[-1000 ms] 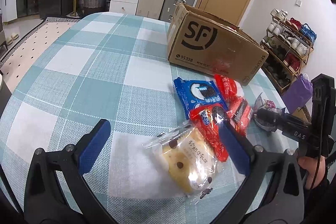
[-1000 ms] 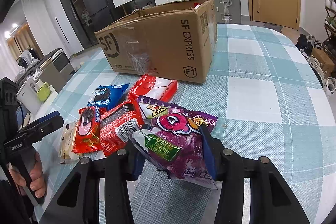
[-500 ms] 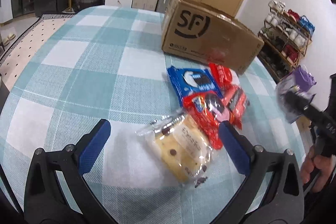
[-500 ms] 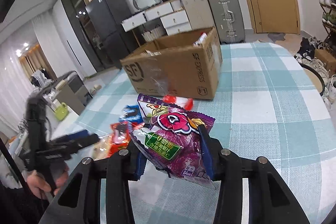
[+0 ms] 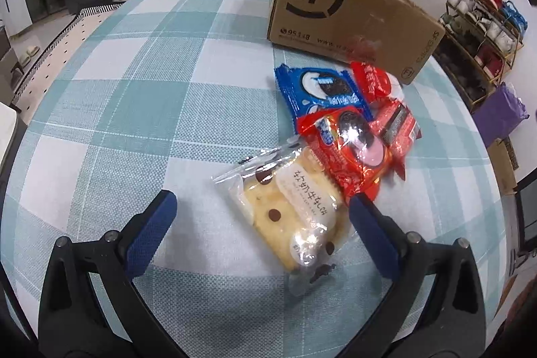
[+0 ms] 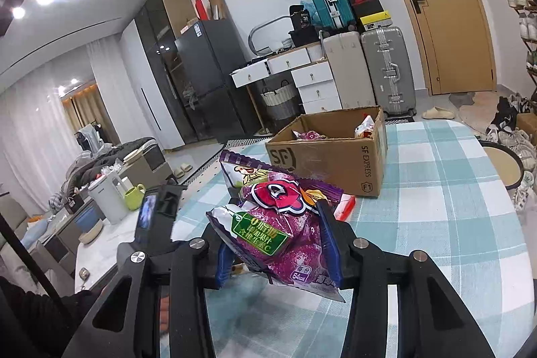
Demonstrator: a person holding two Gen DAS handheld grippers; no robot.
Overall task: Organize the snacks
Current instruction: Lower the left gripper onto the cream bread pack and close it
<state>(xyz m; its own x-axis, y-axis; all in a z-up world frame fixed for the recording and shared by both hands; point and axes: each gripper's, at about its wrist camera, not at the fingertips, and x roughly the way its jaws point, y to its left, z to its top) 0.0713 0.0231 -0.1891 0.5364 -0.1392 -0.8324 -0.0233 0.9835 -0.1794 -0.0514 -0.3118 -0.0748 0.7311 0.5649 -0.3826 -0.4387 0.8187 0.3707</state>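
Observation:
My right gripper point(image 6: 277, 237) is shut on a purple snack bag point(image 6: 275, 223) and holds it high above the checked table, short of the open cardboard box point(image 6: 339, 160), which has a few packets inside. My left gripper point(image 5: 260, 207) is open, low over the table, with a clear-wrapped yellow cake point(image 5: 292, 210) between its fingers. Beyond it lie a red cookie pack point(image 5: 345, 150), a blue cookie pack point(image 5: 319, 89) and two more red packs point(image 5: 396, 126), in front of the same box point(image 5: 342, 12).
The table has a teal and white checked cloth point(image 5: 141, 96). A shoe rack point(image 5: 483, 32) stands at the right. Suitcases and white drawers point(image 6: 352, 76) stand by the far wall. A side table with a kettle and green mug point(image 6: 114, 197) is at the left.
My right gripper has lifted the purple bag well up off the table and out of the left wrist view. My left gripper has moved slightly toward the cake.

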